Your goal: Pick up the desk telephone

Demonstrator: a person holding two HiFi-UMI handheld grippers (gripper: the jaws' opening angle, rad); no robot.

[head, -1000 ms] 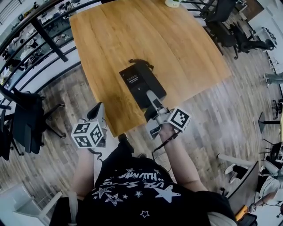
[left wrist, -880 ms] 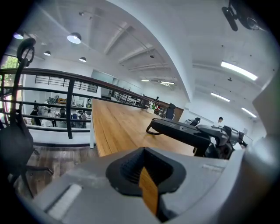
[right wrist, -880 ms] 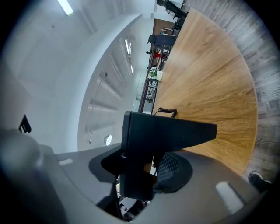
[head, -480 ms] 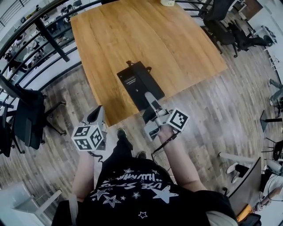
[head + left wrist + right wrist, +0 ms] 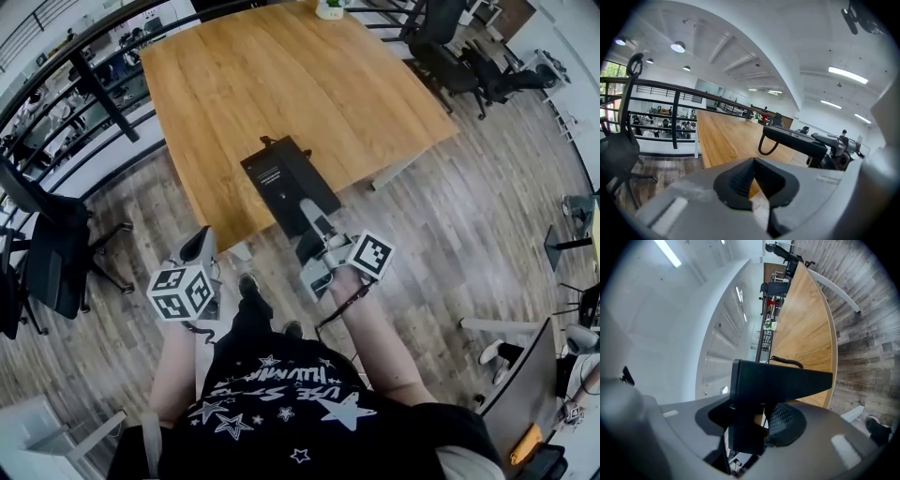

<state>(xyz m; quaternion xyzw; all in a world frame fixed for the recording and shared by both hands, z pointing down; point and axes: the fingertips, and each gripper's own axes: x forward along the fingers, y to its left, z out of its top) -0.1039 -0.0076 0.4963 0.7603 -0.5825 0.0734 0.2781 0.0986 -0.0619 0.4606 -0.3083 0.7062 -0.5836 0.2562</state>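
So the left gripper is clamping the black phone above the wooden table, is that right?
No, the right gripper clamps the black phone above the wooden table. The right gripper view shows its jaws closed on it; the left gripper holds nothing.

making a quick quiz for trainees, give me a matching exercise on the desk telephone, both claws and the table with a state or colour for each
1 desk telephone
2 left claw
3 right claw
4 table

A light brown wood
B empty
C black
D clamped on the desk telephone

Pairs: 1-C, 2-B, 3-D, 4-A
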